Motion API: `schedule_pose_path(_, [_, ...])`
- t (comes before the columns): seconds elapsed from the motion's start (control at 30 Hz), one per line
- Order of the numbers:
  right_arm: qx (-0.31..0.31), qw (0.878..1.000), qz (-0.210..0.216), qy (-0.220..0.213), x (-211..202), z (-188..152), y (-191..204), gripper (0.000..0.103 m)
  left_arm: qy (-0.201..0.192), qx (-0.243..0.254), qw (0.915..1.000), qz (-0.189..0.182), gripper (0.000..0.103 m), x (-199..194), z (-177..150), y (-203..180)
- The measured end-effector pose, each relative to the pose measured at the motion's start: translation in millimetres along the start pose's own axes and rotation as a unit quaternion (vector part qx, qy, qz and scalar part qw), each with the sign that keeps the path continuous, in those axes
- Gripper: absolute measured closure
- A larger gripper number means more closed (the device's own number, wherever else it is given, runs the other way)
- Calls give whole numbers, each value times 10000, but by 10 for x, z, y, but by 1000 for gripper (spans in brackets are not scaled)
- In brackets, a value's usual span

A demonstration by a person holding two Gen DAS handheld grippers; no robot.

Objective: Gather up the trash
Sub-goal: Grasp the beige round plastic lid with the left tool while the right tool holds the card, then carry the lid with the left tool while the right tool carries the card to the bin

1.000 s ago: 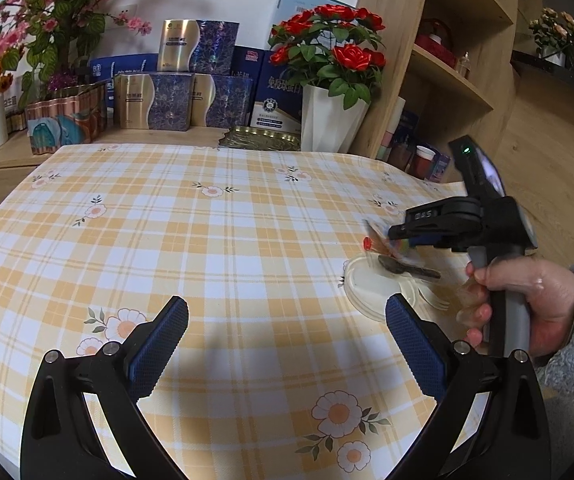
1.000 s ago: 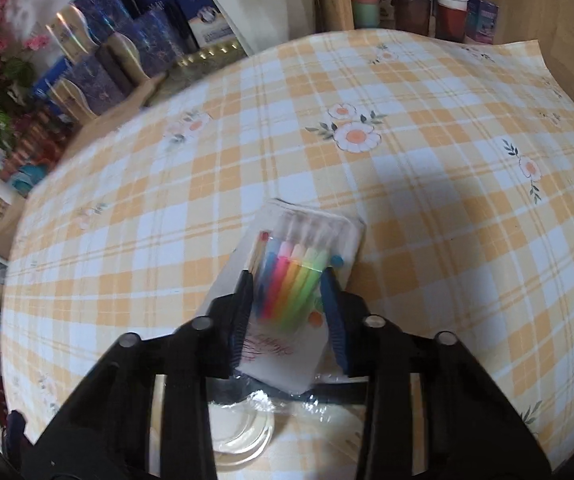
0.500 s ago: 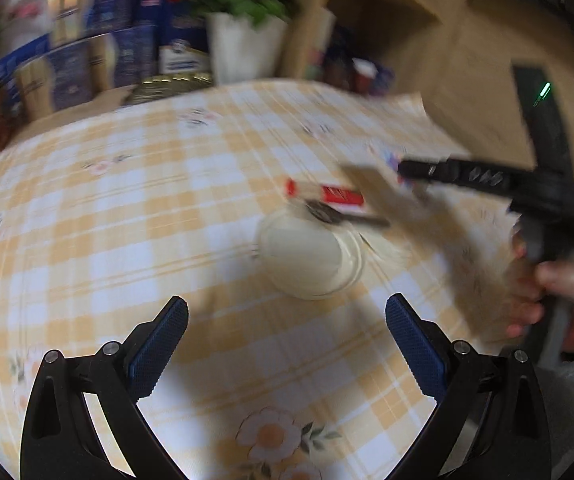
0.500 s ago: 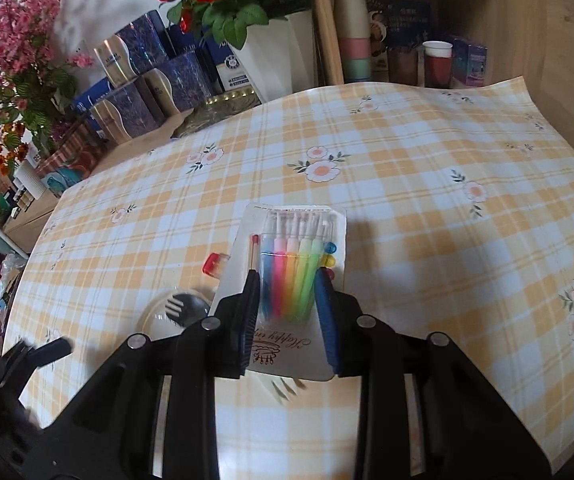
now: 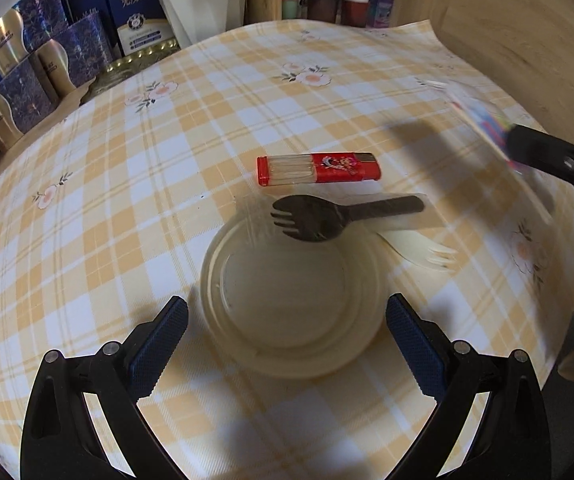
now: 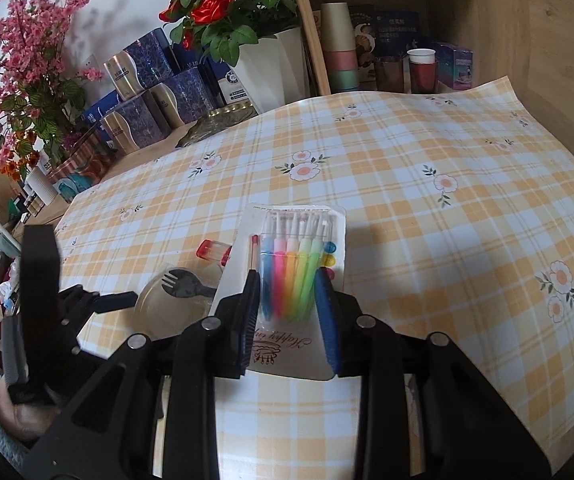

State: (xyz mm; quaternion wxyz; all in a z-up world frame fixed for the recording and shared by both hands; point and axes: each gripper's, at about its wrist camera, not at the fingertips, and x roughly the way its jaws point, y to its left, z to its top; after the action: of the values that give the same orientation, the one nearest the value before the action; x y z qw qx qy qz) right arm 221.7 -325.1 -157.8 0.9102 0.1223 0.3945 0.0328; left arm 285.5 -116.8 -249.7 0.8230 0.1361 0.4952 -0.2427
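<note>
My right gripper [image 6: 289, 276] is shut on a blister pack of coloured brushes [image 6: 293, 264] and holds it above the checked tablecloth [image 6: 427, 184]. My left gripper [image 5: 287, 312] is open and wide, its blue pads on either side of a round clear plastic lid [image 5: 287, 296]. A black plastic spork [image 5: 327, 214] rests on the lid's far rim. Behind it lies a red lighter [image 5: 319, 168], and a cream plastic fork [image 5: 423, 250] lies to the right. In the right wrist view the lid [image 6: 167, 304], spork [image 6: 185, 284] and lighter [image 6: 213, 250] lie left of the pack.
Blue and gold gift boxes [image 6: 155, 92], a white vase of red roses [image 6: 275, 60] and pink blossoms [image 6: 27, 60] stand behind the table. A wooden shelf with stacked paper cups [image 6: 339, 48] is at the back right. The table's right edge [image 6: 567, 152] borders wooden floor.
My left gripper swung right and tilted down over the lid, which now sits between its open pads. My right gripper lifted the brush pack up and away to the right.
</note>
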Motion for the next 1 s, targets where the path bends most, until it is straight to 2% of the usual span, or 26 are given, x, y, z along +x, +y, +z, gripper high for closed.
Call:
schedule_pose_path(0.03, [-1,10000,-8,-12,-15,-15,-20,72,13,-4,10000,0,7,18,11,0])
schedule_pose_path(0.1, [17,10000,-10,-11,-33,-33,-43,72,-18,27,10000,15,19,11,14,-6])
schedule_pose_path(0.2, [69,10000,9,7,-54,-67,-89,72,43,38,10000,-3,20,-33,-24,24])
schedule_pose_path(0.37, [121,9999,44,0,-98,-116,-104,72,195,61,9995,235,20,-159,-201,149])
schedule_pose_path(0.57, [77,9999,106,-19,-189,-178,-22,72,174,-324,9987,344,20,-427,-472,438])
schedule_pose_path(0.77, [-34,9998,176,-10,-343,-268,84,72,-289,-985,9947,87,20,-922,-734,617])
schedule_pose_path(1.0, [-233,9993,293,19,-580,-435,204,72,-888,-1327,9870,-187,20,-1452,-986,505])
